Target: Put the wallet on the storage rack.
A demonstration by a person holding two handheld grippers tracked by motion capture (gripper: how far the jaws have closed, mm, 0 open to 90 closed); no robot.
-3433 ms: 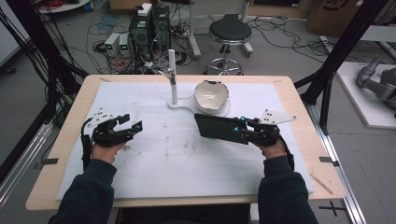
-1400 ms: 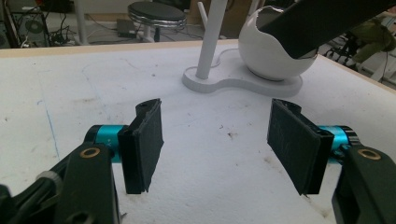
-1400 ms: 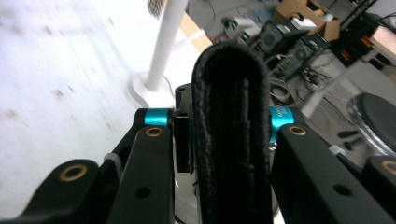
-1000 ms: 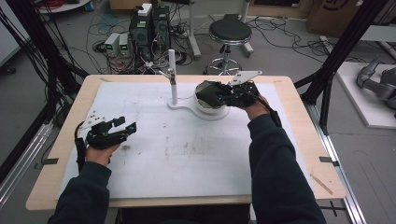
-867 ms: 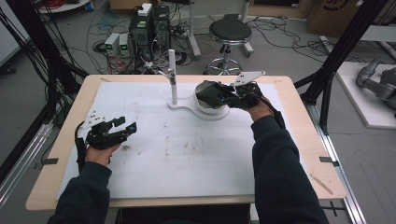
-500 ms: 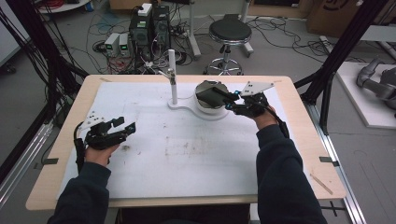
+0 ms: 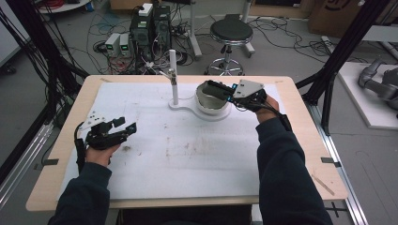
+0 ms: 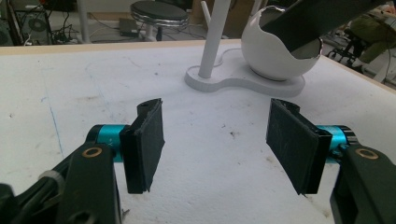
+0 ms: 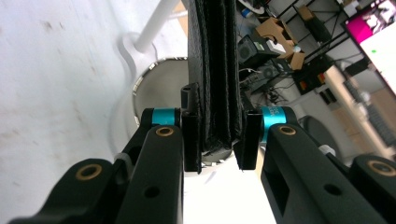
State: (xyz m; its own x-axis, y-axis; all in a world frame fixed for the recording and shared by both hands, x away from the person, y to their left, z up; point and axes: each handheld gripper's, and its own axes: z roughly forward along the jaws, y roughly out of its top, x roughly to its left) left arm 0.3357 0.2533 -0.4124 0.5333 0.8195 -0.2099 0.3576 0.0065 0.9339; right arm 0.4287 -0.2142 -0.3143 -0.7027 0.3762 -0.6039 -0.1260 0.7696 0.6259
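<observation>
A black folded wallet (image 7: 213,88) is tilted over the white bowl (image 7: 209,107) at the table's far middle, its lower end dipping inside the rim. My right gripper (image 7: 227,93) is shut on it; in the right gripper view the wallet (image 9: 215,70) stands clamped between both pads, above the bowl (image 9: 159,88). My left gripper (image 7: 124,126) rests open near the table's left edge, nothing between its jaws. In the left gripper view the open gripper (image 8: 215,140) faces the bowl (image 8: 275,60), with the wallet (image 8: 317,18) sticking out of it.
The bowl sits on a white base that also carries an upright white post (image 7: 173,79), just left of the bowl. A white mat (image 7: 187,150) covers the wooden table. Behind the table stand a stool (image 7: 231,33) and electronics boxes among cables.
My right gripper carried the wallet from the table's middle up to the bowl and has settled it over the rim. My left gripper shifted slightly left and stayed open.
</observation>
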